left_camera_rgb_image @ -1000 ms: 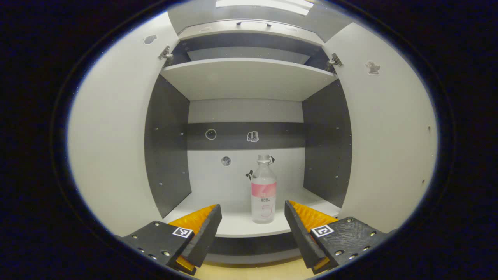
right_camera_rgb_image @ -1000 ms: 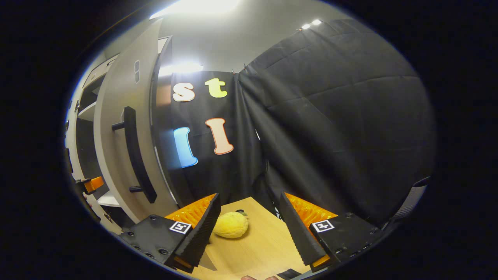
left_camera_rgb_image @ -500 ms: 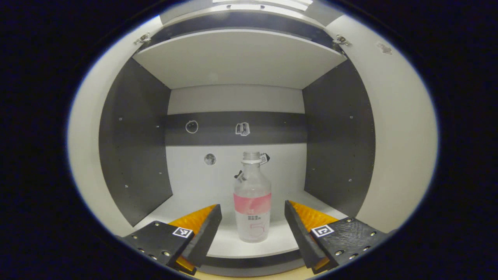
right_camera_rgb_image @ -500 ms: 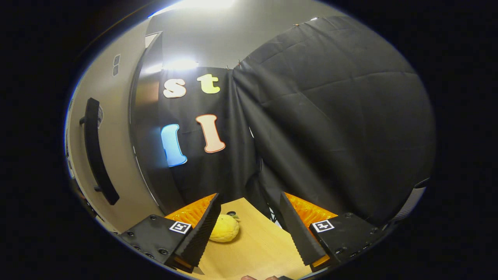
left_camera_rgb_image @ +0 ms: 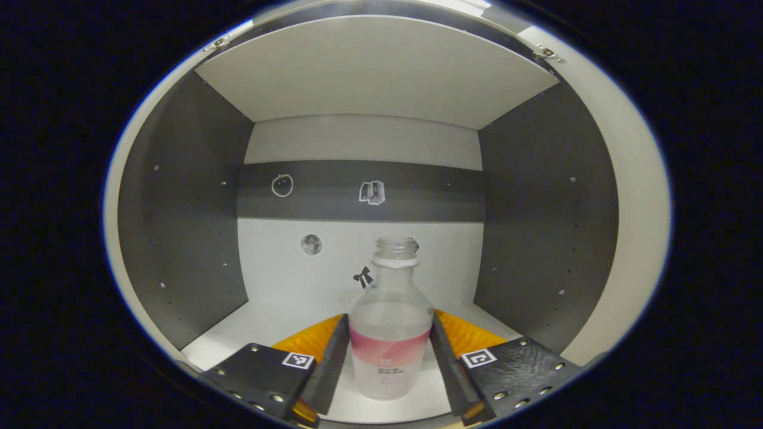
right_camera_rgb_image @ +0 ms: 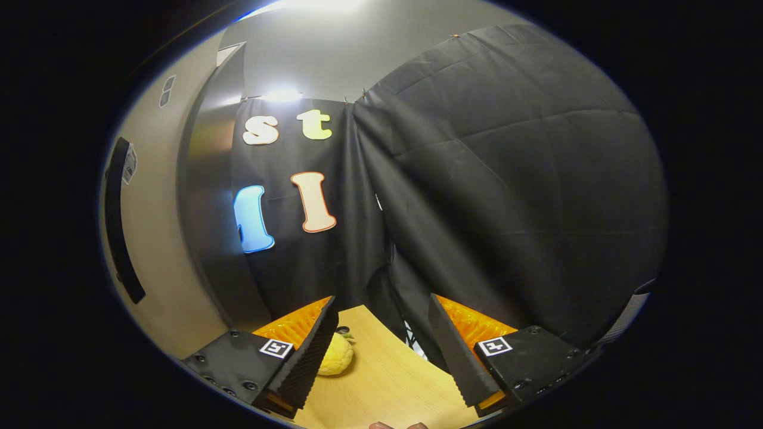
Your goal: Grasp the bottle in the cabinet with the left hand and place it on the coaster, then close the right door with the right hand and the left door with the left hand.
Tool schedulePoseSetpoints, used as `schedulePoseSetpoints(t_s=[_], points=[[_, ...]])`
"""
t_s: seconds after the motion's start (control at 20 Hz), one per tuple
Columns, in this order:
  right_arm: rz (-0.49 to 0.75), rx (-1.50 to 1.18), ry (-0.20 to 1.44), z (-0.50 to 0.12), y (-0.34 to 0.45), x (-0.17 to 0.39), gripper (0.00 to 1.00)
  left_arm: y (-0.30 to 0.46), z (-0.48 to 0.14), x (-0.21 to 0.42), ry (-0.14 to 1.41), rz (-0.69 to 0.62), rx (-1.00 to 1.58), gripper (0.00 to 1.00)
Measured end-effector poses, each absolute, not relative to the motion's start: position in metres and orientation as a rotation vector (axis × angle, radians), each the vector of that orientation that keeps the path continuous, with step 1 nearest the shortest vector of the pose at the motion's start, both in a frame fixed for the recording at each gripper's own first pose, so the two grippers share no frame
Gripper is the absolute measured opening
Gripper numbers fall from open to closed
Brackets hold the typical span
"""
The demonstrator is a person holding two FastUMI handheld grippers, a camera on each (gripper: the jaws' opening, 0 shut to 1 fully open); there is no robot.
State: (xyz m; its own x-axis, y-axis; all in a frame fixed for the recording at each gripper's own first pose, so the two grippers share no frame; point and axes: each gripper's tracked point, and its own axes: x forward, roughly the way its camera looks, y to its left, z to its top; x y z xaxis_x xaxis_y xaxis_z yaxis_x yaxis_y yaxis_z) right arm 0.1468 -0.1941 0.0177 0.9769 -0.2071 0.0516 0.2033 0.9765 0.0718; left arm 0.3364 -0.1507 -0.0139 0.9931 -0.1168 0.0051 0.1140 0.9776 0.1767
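A clear bottle (left_camera_rgb_image: 390, 316) with a pink label and no cap stands upright on the cabinet's lower shelf (left_camera_rgb_image: 262, 325). My left gripper (left_camera_rgb_image: 388, 333) reaches into the cabinet, and its two fingers lie against the bottle's left and right sides at label height. In the right gripper view, my right gripper (right_camera_rgb_image: 381, 322) hangs open over the wooden table (right_camera_rgb_image: 387, 387) with nothing between its fingers. The right door (right_camera_rgb_image: 161, 268) stands open at the left of that view, its dark bar handle (right_camera_rgb_image: 122, 238) facing me.
The upper shelf (left_camera_rgb_image: 369, 71) roofs the compartment, and dark side walls (left_camera_rgb_image: 179, 238) close it in. A yellow lumpy fruit (right_camera_rgb_image: 335, 362) lies on the table by my right gripper's left finger. Black cloth (right_camera_rgb_image: 506, 208) hangs behind the table.
My left gripper has moved forward into the cabinet, and its fingers have narrowed onto the bottle. The right gripper view has swung slightly right, so the door sits further left.
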Motion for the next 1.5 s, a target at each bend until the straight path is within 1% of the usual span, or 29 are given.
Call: schedulePoseSetpoints(t_s=[0.05,0.1,0.15,0.2,0.25,0.3,0.35,0.4,0.45,0.5,0.55,0.6,0.65,0.7,0.8,0.85,0.9,0.95,1.0,1.05,1.2,1.3,1.5], points=[[-0.207,0.072,-0.047,0.015,-0.196,0.149,0.96,-0.154,-0.014,0.334,-0.01,-0.119,0.184,0.81],[-0.203,0.079,-0.037,0.011,-0.198,0.15,0.96,-0.155,-0.014,0.337,-0.009,-0.116,0.19,0.73],[-0.196,0.084,-0.031,0.01,-0.197,0.153,0.96,-0.156,-0.014,0.334,-0.005,-0.12,0.198,0.7],[-0.189,0.084,-0.027,0.01,-0.197,0.155,0.97,-0.158,-0.012,0.329,-0.007,-0.125,0.203,0.69],[-0.182,0.079,-0.031,0.012,-0.196,0.157,0.92,-0.16,-0.009,0.327,-0.015,-0.131,0.203,0.7],[-0.177,0.068,-0.038,0.014,-0.196,0.158,0.92,-0.161,-0.005,0.324,-0.023,-0.135,0.206,0.7],[-0.178,0.05,-0.045,0.017,-0.197,0.157,0.96,-0.163,-0.002,0.32,-0.027,-0.134,0.219,0.69],[-0.181,0.036,-0.052,0.02,-0.198,0.158,0.96,-0.166,0.0,0.313,-0.026,-0.141,0.235,0.69],[-0.178,0.03,-0.061,0.023,-0.198,0.159,0.92,-0.169,0.004,0.306,-0.029,-0.15,0.241,0.7],[-0.17,0.03,-0.066,0.025,-0.194,0.158,0.92,-0.171,0.009,0.3,-0.035,-0.163,0.237,0.62],[-0.159,0.031,-0.068,0.025,-0.191,0.157,0.96,-0.174,0.015,0.292,-0.042,-0.176,0.23,0.77],[-0.151,0.03,-0.069,0.025,-0.189,0.155,0.96,-0.175,0.02,0.282,-0.048,-0.183,0.229,0.77],[-0.145,0.027,-0.07,0.026,-0.187,0.153,0.97,-0.176,0.026,0.273,-0.058,-0.19,0.231,0.69],[-0.141,0.025,-0.069,0.024,-0.186,0.149,0.96,-0.177,0.032,0.262,-0.07,-0.197,0.229,0.77],[-0.127,0.028,-0.061,0.023,-0.179,0.144,0.96,-0.178,0.044,0.241,-0.088,-0.211,0.215,0.77],[-0.119,0.028,-0.061,0.023,-0.176,0.142,0.97,-0.177,0.048,0.23,-0.092,-0.21,0.212,0.69],[-0.122,0.023,-0.064,0.023,-0.177,0.14,0.96,-0.175,0.049,0.22,-0.094,-0.209,0.211,0.77],[-0.131,0.024,-0.071,0.024,-0.179,0.138,0.96,-0.172,0.052,0.209,-0.097,-0.206,0.207,0.77],[-0.137,0.03,-0.079,0.024,-0.179,0.135,0.92,-0.169,0.054,0.197,-0.1,-0.206,0.201,0.77],[-0.143,0.041,-0.082,0.025,-0.18,0.132,0.96,-0.165,0.057,0.185,-0.101,-0.206,0.194,0.69],[-0.139,0.051,-0.057,0.022,-0.18,0.117,0.97,-0.146,0.053,0.148,-0.083,-0.196,0.181,0.69],[-0.135,0.011,-0.057,0.022,-0.183,0.105,0.96,-0.133,0.046,0.127,-0.082,-0.187,0.185,0.69],[-0.116,-0.015,-0.052,0.024,-0.175,0.082,0.97,-0.108,0.018,0.095,-0.058,-0.164,0.138,0.7]])
